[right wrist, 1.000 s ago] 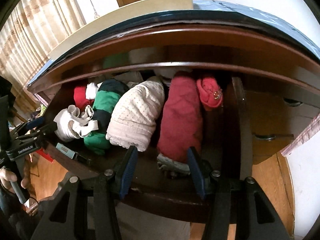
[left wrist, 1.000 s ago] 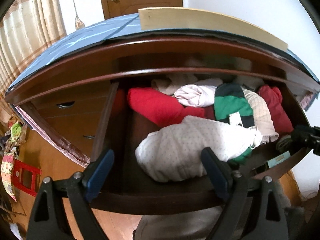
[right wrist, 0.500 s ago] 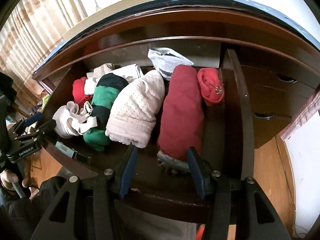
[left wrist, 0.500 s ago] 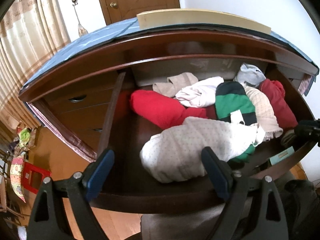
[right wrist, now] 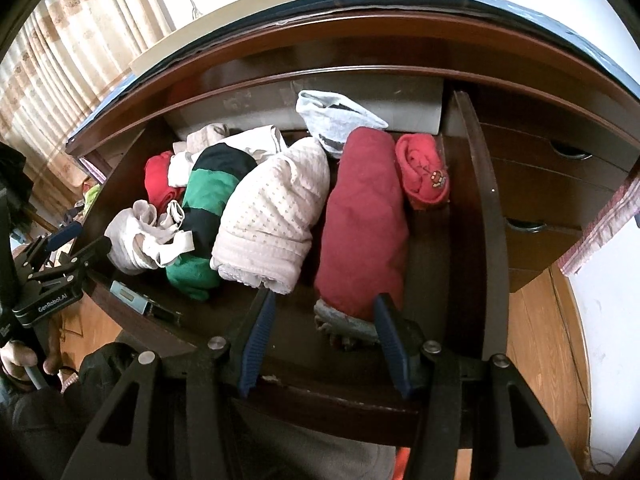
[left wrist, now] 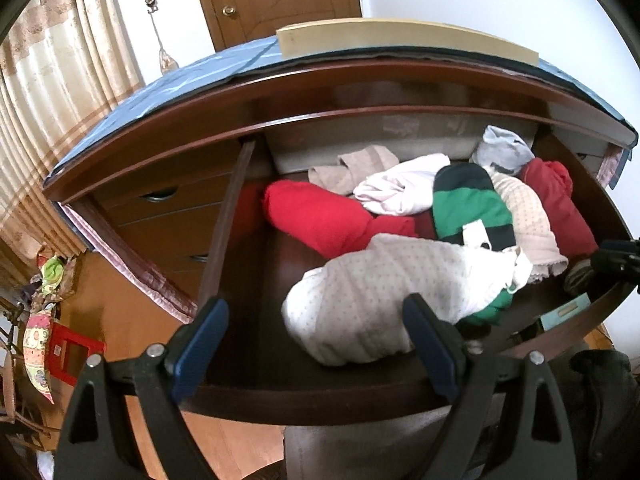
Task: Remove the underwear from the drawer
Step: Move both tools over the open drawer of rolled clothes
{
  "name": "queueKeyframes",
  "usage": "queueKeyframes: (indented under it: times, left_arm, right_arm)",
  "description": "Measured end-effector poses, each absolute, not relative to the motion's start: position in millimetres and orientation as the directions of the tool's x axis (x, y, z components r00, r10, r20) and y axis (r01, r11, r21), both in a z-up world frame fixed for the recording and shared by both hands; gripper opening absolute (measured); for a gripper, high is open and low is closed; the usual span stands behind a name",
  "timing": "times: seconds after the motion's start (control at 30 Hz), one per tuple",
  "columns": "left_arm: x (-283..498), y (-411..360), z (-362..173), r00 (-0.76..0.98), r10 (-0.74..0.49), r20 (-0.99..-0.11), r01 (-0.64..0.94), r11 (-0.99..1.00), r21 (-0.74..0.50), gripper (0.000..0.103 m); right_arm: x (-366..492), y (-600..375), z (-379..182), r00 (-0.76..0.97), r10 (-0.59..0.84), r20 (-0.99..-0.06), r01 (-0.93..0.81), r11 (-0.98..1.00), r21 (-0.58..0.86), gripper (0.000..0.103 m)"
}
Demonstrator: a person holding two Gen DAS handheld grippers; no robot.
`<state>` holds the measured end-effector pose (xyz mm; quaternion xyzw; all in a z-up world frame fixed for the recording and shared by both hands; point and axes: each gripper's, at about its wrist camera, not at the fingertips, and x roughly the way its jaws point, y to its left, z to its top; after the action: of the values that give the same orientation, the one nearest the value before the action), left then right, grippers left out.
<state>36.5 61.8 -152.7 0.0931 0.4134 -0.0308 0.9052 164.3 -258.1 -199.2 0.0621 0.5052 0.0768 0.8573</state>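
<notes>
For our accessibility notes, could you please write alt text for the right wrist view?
An open wooden drawer holds rolled clothes: a dark red roll, a pale dotted bundle and a green-and-black striped one. The right tool hovers open over the drawer's front edge, gripping nothing.

The dark wooden drawer (left wrist: 320, 396) stands pulled open, packed with rolled and folded underwear. A white dotted roll (left wrist: 384, 296) lies nearest the front, a bright red roll (left wrist: 316, 216) behind it. Beside them sit a green-and-black striped roll (right wrist: 208, 208), a pale pink dotted roll (right wrist: 272, 216) and a dark red roll (right wrist: 364, 216), with a small red bundle (right wrist: 422, 178) at the right wall. A grey-white piece (right wrist: 336, 120), perhaps a sock, lies at the back.
</notes>
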Motion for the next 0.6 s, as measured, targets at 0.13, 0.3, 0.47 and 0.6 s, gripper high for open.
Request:
queueKeyframes:
  times: [0.13,0.3,0.47,0.6]
  left_arm:
    - [34.6,60.3,-152.9,0.664,0.034,-0.747,0.129,0.979,0.159,0.091]
    - [34.6,59.8,-153.5,0.665,0.036,-0.746,0.127,0.979,0.16,0.091]
    - [34.1,62.4,-153.8,0.661,0.026,-0.75,0.122,0.982,0.142,0.091]
    - [34.2,62.7,-153.8,0.659,0.024,-0.751,0.12,0.983,0.137,0.091]
  right_arm:
    - [165.9,-257.6,-199.2,0.475,0.192,-0.859,-0.068,0.981,0.181,0.054]
    - [165.3,-257.0,-199.0,0.485,0.183,-0.855,-0.065,0.983,0.174,0.054]
    - [164.2,-255.4,-199.0,0.483,0.176,-0.857,-0.061,0.984,0.168,0.054]
    - [161.1,-255.7,-197.1,0.49,0.179,-0.853,-0.065,0.983,0.17,0.054]
